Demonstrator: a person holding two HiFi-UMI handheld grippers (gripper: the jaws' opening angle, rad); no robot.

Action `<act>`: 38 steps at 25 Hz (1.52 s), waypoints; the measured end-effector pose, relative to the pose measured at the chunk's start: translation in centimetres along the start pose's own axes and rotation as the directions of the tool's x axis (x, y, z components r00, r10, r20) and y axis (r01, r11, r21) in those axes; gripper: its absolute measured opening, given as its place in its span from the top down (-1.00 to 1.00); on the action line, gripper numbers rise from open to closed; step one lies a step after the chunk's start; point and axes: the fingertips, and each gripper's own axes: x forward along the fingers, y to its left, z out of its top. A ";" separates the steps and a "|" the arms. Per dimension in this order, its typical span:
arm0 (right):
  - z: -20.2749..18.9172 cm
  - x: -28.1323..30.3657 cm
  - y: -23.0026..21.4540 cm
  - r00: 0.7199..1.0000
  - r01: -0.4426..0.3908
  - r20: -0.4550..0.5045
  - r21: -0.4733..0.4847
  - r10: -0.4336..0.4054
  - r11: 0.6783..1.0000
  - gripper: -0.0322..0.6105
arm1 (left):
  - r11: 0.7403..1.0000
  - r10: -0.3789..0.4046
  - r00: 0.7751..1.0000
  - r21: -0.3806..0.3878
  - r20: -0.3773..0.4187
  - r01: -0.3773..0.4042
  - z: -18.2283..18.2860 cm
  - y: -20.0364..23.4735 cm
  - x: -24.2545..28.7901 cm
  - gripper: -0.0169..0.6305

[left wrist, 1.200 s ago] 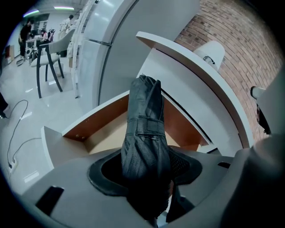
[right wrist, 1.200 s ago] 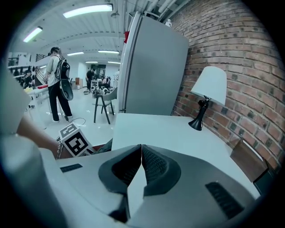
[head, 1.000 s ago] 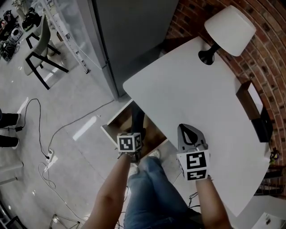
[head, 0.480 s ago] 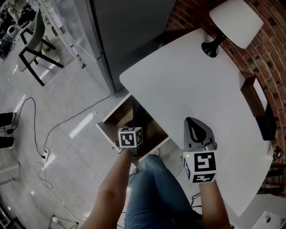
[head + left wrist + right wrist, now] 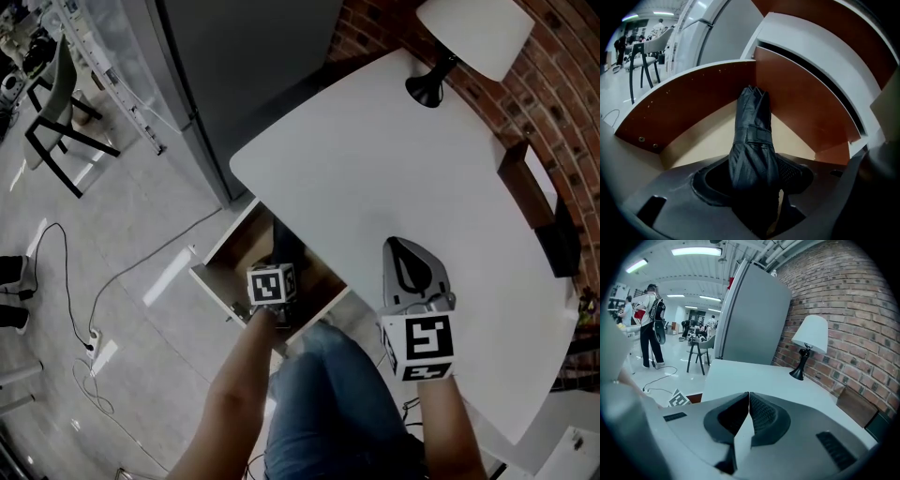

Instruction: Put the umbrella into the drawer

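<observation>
— Item one, left gripper?
— I read its jaws wide, clamped on the folded umbrella. The umbrella runs ahead of them into the open drawer.
— Item two, right gripper?
— Jaws together, nothing held. I see the white table beneath and ahead.

Your head view is dim and underexposed, with pale glare streaks on the floor. Both gripper views bow hard at the edges and fall to black corners. Ceiling strip lights brighten the right one. The drawer interior sits in soft, even shade.
</observation>
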 end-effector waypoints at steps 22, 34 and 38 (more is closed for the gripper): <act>3.4 -8.3 1.5 0.993 -0.069 -0.100 0.008 0.069 0.998 0.89 | 0.995 0.097 0.994 0.011 -0.057 -0.096 2.2 -3.6 -15.3 -0.07; 4.2 -13.1 0.9 0.998 0.003 -0.060 0.084 0.002 0.997 0.89 | 0.989 0.071 0.997 0.129 0.009 -0.072 2.9 -6.7 -22.4 -0.07; 4.7 -15.2 1.2 0.999 0.015 -0.038 0.092 -0.012 0.996 0.89 | 0.981 0.047 0.997 0.183 0.059 -0.058 3.7 -7.2 -25.1 -0.07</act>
